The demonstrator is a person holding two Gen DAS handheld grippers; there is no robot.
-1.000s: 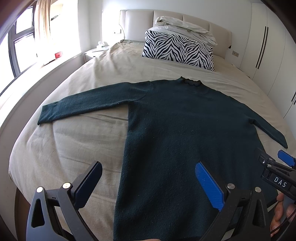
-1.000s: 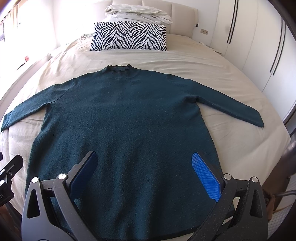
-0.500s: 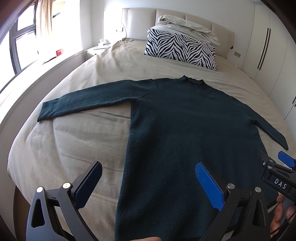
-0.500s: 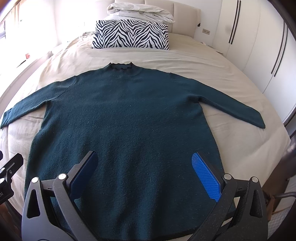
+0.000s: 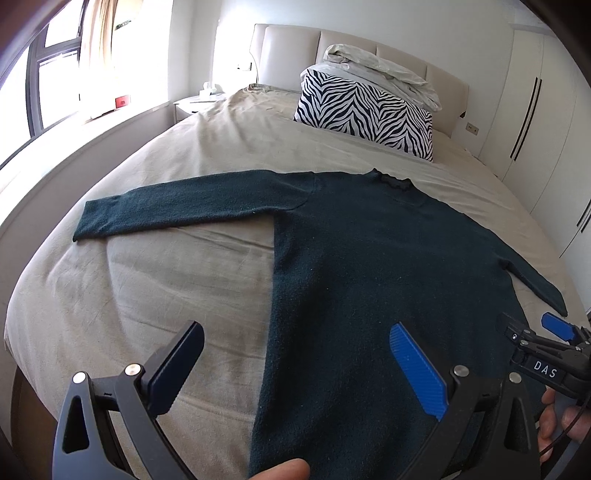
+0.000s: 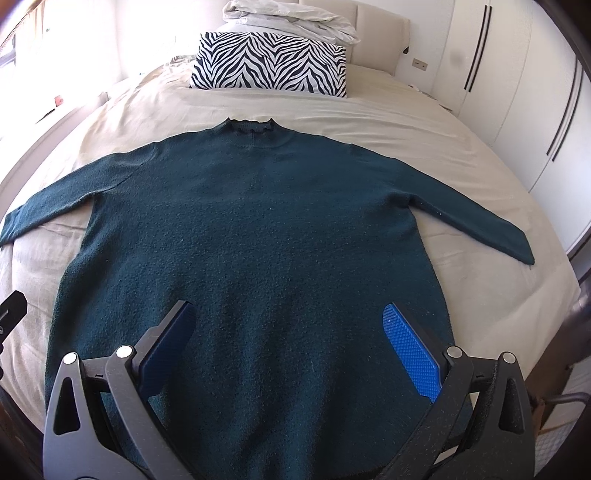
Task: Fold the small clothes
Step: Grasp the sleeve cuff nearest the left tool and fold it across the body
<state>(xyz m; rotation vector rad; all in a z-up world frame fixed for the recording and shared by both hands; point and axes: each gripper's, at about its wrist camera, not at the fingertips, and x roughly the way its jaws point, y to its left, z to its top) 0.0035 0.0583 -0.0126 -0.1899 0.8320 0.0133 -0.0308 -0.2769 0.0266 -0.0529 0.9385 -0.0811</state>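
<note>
A dark teal long-sleeved sweater (image 5: 369, 277) lies flat on the bed, both sleeves spread out, collar towards the headboard; it also shows in the right wrist view (image 6: 258, 229). My left gripper (image 5: 295, 343) is open and empty, above the sweater's lower left edge. My right gripper (image 6: 288, 325) is open and empty, above the lower middle of the sweater near the hem. The right gripper also shows at the right edge of the left wrist view (image 5: 546, 350).
The sweater lies on a beige bedspread (image 5: 166, 277). A zebra-print pillow (image 6: 269, 62) and a folded white duvet (image 6: 291, 18) sit by the headboard. A window ledge (image 5: 74, 129) runs on the left, white wardrobes (image 6: 517, 92) on the right.
Both grippers have drifted a little forward over the sweater and stay open. The sweater has not moved.
</note>
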